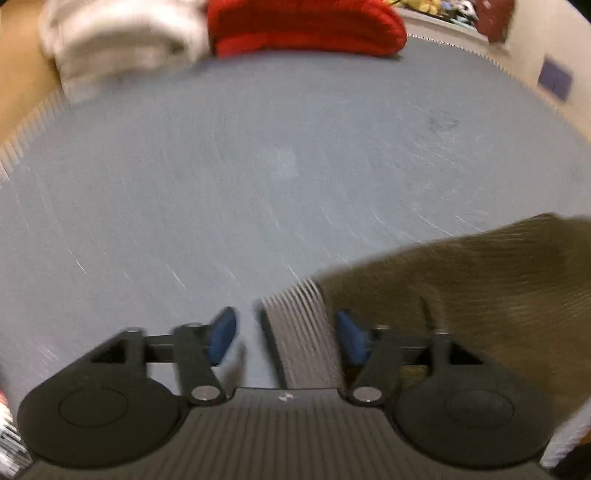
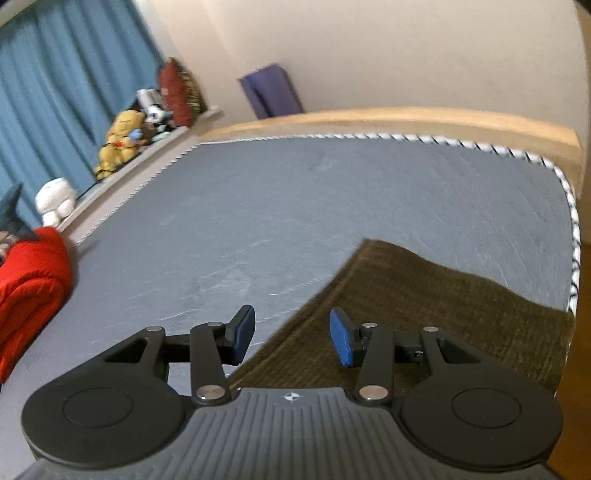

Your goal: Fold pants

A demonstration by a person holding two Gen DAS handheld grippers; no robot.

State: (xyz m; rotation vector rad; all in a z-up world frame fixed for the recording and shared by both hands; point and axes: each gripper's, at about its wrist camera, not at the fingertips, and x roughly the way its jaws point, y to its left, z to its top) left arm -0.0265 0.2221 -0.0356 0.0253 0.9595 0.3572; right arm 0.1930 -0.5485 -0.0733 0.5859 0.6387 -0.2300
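The fuzzy brown pants [image 2: 424, 295] lie flat on the grey bed [image 2: 295, 206], maybe folded once. Both claws, left [image 1: 286, 338] and right [image 2: 291, 338], gape open, holding nothing.

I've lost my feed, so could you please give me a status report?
Left tool and right tool open, holding nothing. Brown pants flat on grey mattress. Red garment far side, clear.

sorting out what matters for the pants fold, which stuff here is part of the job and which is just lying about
Part of the job:
- brown pants
- left gripper, open
- right gripper, open, over the pants' edge

Just lying about:
- red knit
- white folded cloth
- stuffed toys on the ledge
- purple mat against the wall
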